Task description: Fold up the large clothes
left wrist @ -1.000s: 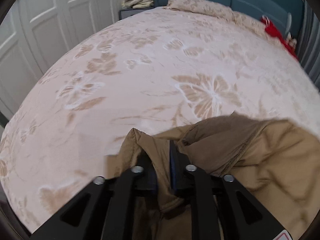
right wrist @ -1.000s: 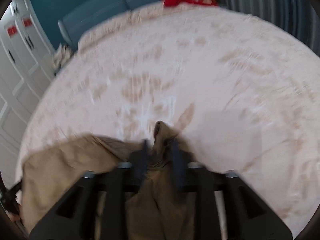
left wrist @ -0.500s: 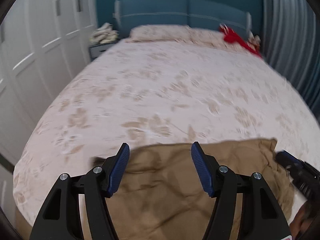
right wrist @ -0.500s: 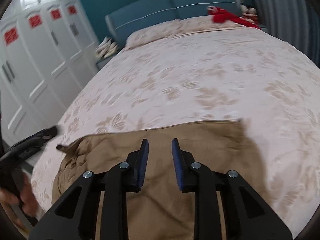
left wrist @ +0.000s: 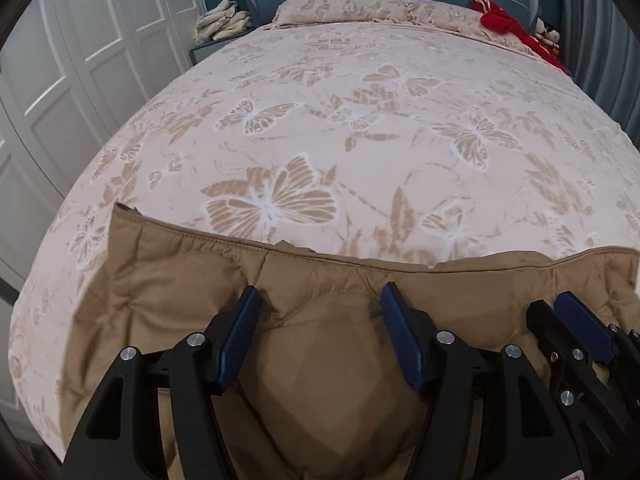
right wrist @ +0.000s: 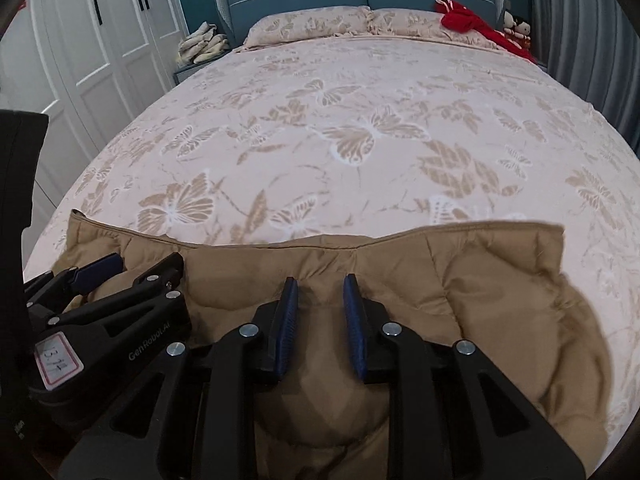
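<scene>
A tan quilted padded garment (left wrist: 320, 360) lies spread across the near end of the bed, its stitched edge running left to right; it also shows in the right wrist view (right wrist: 460, 280). My left gripper (left wrist: 318, 300) is open and empty just above the garment. My right gripper (right wrist: 318, 292) is open with a narrower gap, empty, over the garment. The right gripper shows at the right edge of the left wrist view (left wrist: 560, 312), and the left gripper at the left of the right wrist view (right wrist: 136, 266).
The bed (left wrist: 360, 120) has a pink butterfly-print cover, with pillows (right wrist: 312, 24) by a blue headboard. A red cloth (right wrist: 468, 18) lies at the far right. White wardrobe doors (left wrist: 80, 60) stand along the left, with a pile of pale cloth (left wrist: 222, 24) on a nightstand.
Both grippers let go of the tan garment and opened. The garment went from bunched in the jaws to lying spread flat on the bed; both grippers pulled back over its near part.
</scene>
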Demonstrator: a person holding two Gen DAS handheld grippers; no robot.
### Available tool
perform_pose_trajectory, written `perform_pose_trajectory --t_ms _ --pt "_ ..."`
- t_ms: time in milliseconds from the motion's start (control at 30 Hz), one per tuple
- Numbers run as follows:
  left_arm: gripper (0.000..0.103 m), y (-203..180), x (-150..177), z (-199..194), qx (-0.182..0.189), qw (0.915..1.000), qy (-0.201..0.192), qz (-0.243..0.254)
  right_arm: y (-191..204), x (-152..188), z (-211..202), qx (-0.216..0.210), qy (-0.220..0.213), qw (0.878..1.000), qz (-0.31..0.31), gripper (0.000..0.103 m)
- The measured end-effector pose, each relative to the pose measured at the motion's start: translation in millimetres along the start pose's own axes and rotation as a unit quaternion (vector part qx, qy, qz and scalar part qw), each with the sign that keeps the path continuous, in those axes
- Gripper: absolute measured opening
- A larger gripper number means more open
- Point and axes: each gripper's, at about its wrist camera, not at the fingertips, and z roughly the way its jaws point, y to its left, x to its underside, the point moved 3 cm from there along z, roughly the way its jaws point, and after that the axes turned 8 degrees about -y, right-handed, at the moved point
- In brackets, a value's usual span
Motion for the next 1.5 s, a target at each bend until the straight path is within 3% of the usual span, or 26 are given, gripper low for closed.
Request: perform_pose_trajectory --t_ms 467,1267,1400,1500 --pt "0.065 -6 13 24 -0.015 0.9997 -0.018 0.003 -2 19 31 -0.006 0.009 1.0 0.005 0.02" --pt "0.066 -5 17 35 -0.017 0.9989 -0.04 -0.018 -3 23 43 -0.007 -0.014 1.0 0.013 0.019" --pt "0.067 -2 14 33 -0.001 0.9993 -0.03 -0.023 -1 20 42 0.0 -0.006 1.0 0.003 0.02" --pt "0.069 20 7 11 0.058 0.9967 0.005 -0.057 1 9 38 0.001 0.033 0.999 -0.008 0.021"
